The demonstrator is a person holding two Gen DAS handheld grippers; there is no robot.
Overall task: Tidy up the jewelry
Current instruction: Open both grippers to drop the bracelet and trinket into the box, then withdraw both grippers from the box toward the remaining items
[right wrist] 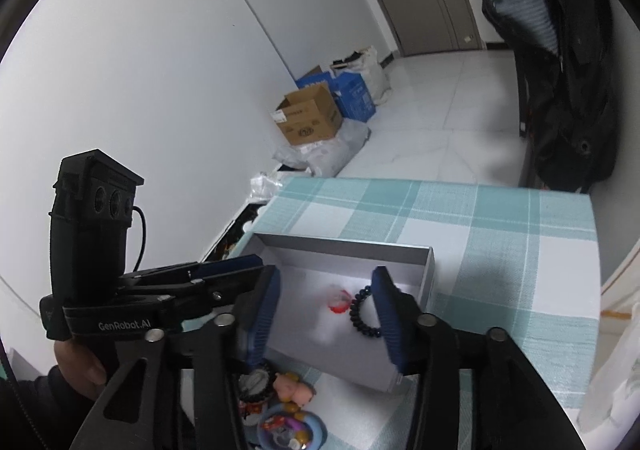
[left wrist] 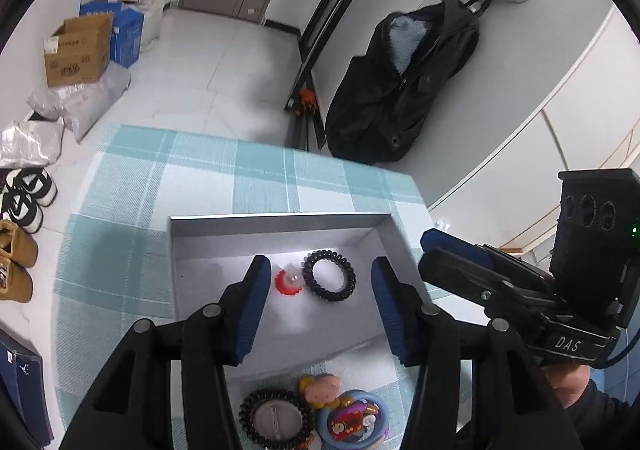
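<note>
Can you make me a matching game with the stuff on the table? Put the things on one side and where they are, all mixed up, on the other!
Things:
1. black spiral hair tie
2. pink pig toy
3. cardboard box
4. black jacket

Places:
A. on the floor by the wall
B. hanging up beyond the table
C. inside the gray box
D. on the checked tablecloth, outside the gray box

Right pairs: 1-C, 2-D, 3-A, 4-B

Left gripper (left wrist: 318,282) spread wide, right gripper (right wrist: 326,290) spread wide, both empty
</note>
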